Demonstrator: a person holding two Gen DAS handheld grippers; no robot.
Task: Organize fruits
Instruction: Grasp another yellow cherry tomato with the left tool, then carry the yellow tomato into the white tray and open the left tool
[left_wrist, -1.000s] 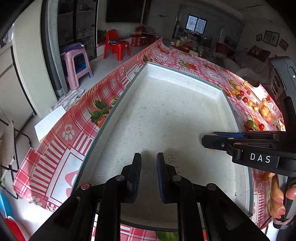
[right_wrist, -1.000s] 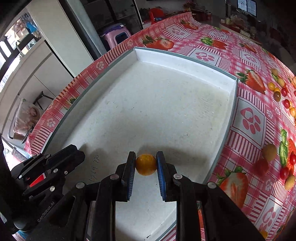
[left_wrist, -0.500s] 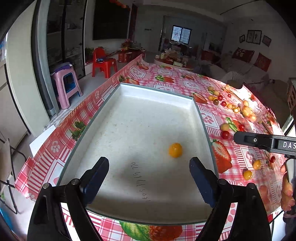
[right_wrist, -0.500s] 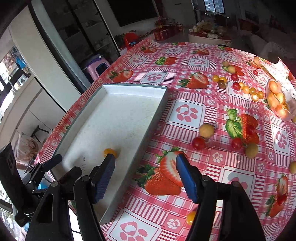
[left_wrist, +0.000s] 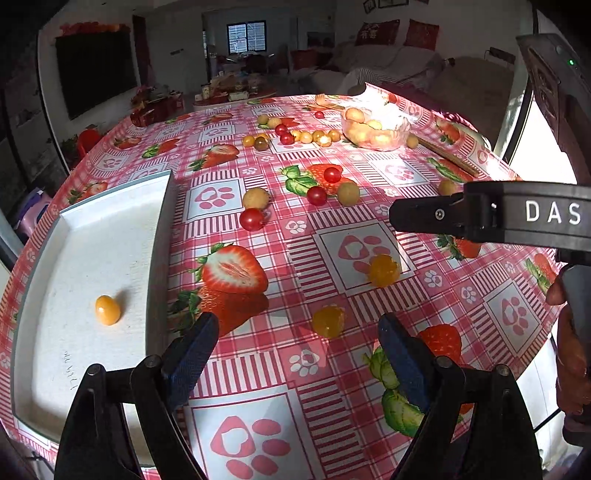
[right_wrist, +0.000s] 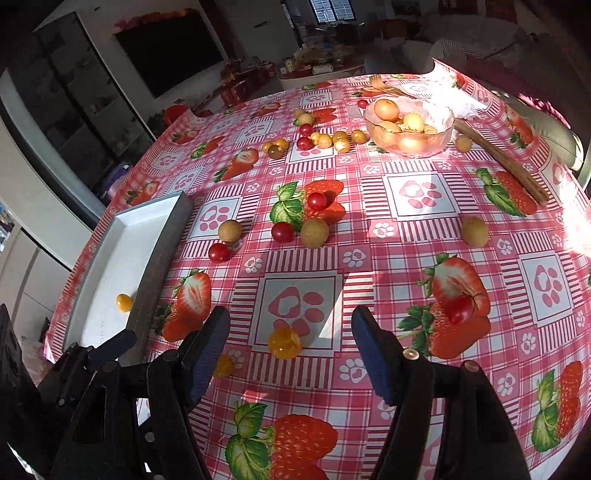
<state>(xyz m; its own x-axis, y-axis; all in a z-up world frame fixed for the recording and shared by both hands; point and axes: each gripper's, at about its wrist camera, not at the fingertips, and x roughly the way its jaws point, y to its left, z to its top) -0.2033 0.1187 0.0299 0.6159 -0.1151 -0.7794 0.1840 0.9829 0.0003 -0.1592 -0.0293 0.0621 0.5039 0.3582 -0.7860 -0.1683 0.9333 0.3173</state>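
Observation:
My left gripper (left_wrist: 295, 350) stands open over the tablecloth, with a small orange fruit (left_wrist: 328, 322) lying just ahead, between its fingers and untouched. A second orange fruit (left_wrist: 383, 270) lies farther right, under the right gripper's finger (left_wrist: 424, 218). In the right wrist view my right gripper (right_wrist: 291, 332) is open around that second orange fruit (right_wrist: 284, 343), pads apart from it. The first orange fruit (right_wrist: 223, 365) peeks out beside its left finger. The white tray (left_wrist: 92, 240) on the left holds one orange fruit (left_wrist: 107, 310).
A glass bowl (right_wrist: 439, 136) of pale fruits stands at the back of the table. Red cherry tomatoes (right_wrist: 282, 232) and yellow-green round fruits (right_wrist: 314, 232) are scattered mid-table. A wooden stick (right_wrist: 498, 158) lies at the right. The table edge is close on the right.
Both grippers opened; the right one let go of the orange fruit, which stays in the tray. Both swung right, from over the tray to over the tablecloth.

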